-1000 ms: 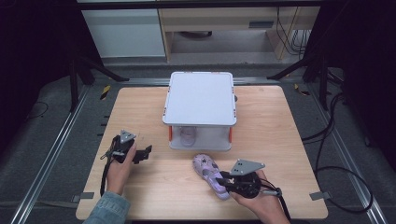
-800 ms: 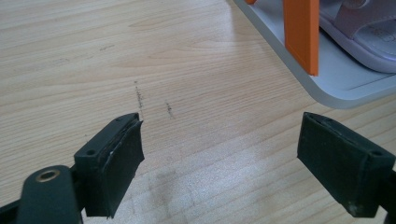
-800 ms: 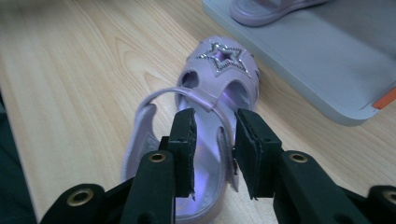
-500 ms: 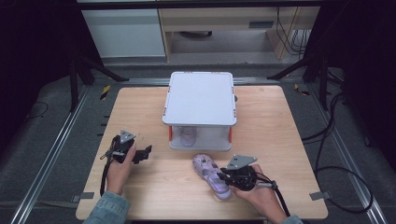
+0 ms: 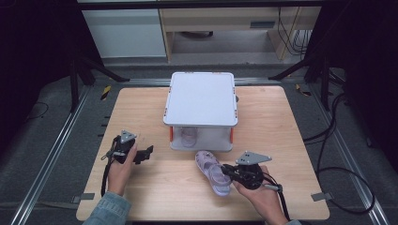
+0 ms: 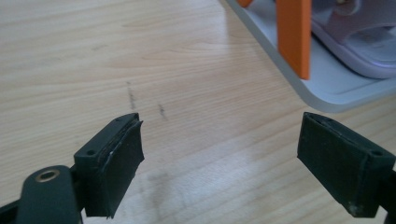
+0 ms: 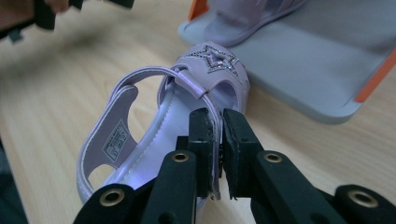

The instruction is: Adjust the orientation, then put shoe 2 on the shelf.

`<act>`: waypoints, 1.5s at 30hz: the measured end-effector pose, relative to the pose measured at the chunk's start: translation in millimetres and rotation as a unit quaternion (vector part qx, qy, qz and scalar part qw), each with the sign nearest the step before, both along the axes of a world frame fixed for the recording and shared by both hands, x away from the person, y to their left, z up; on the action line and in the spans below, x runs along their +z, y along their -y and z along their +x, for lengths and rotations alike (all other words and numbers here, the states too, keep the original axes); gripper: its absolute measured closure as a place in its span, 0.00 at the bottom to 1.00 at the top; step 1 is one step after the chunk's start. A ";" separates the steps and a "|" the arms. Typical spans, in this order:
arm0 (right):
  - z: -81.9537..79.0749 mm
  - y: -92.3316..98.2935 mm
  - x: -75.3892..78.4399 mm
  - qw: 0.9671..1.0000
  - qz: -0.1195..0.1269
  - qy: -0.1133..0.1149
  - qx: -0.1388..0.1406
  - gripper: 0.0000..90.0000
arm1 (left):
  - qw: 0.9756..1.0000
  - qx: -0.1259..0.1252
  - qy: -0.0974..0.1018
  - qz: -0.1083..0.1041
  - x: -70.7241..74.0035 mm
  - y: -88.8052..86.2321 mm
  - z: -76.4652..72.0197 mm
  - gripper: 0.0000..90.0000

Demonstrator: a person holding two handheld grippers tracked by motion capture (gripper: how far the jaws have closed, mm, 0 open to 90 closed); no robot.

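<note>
Now the right gripper [image 7: 214, 140], just closing, pinches the sandal [image 7: 140, 154] side wall; lift slowly, keeping it level toward the rack [image 5: 202, 98].

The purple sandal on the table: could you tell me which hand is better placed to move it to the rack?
Right. The right claw has just been closing and pinches the side wall of the purple sandal, near the rack. The left claw is open over bare wood, apart from it.

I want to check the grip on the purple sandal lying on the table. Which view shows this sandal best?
The right gripper view: the sandal is close, and the right tool pinches its side wall. The high view shows the sandal small, from above, before the white rack. The left gripper view gives another sandal inside the rack.
</note>
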State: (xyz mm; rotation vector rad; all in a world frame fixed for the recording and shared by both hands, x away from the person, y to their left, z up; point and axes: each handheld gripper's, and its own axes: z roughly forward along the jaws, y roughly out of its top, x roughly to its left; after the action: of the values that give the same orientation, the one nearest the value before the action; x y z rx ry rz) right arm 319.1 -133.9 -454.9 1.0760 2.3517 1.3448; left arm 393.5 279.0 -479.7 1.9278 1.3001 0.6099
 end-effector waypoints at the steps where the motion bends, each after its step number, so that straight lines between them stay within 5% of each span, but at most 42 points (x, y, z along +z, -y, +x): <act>1: 1.2 0.4 0.9 1.000 0.008 0.002 -0.012 0.92 | 1.000 -0.001 0.001 0.000 1.6 1.2 0.7 0.14; 4: 6.3 1.4 1.9 0.999 0.024 0.006 -0.038 0.92 | 1.000 -0.008 -0.004 -0.021 6.0 3.5 4.6 0.15; 11: 19.6 -3.2 2.7 0.996 0.034 0.019 -0.080 0.92 | 0.999 -0.030 0.007 -0.015 18.9 8.5 17.0 0.15; 18: 34.2 -12.1 3.6 0.991 0.044 0.034 -0.120 0.92 | 0.996 -0.064 0.021 -0.055 43.9 10.8 25.4 0.15; 30: 49.9 -25.9 -3.1 0.984 0.063 0.040 -0.164 0.92 | 0.993 -0.085 0.053 -0.055 91.7 16.0 30.2 0.17; 45: 51.0 -33.3 -9.1 0.975 0.070 0.056 -0.201 0.92 | 0.987 -0.112 0.090 -0.075 131.3 24.1 21.3 0.52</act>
State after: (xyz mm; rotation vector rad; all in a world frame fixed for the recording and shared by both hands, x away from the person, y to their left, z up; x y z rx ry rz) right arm 370.1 -100.6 -464.0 1.3836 1.8506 1.3849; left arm 414.8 255.0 -348.4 1.8176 0.9725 0.5428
